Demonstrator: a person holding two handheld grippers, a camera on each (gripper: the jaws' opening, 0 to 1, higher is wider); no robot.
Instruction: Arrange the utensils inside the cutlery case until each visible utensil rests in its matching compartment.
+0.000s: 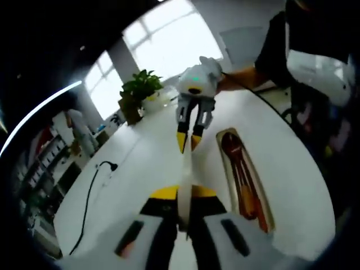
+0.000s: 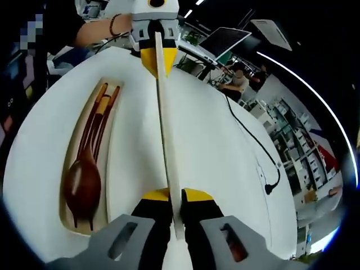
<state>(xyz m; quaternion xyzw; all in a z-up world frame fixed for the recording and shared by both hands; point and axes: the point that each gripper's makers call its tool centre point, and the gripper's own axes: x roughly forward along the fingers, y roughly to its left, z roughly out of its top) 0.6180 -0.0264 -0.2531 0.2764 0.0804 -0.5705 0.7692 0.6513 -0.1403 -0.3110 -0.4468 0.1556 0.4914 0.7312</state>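
Above white table [image 2: 225, 146]: left gripper [image 1: 184, 197], right gripper [image 2: 175, 198] each clamp flat pale, perhaps wooden, lid [image 2: 166, 129].

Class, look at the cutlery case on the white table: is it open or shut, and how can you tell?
Open. The cutlery case shows its inside, with a brown wooden spoon and chopsticks lying in it.

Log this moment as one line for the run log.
left gripper: shut on pale strip | right gripper: shut on its other end | spoon, chopsticks in case
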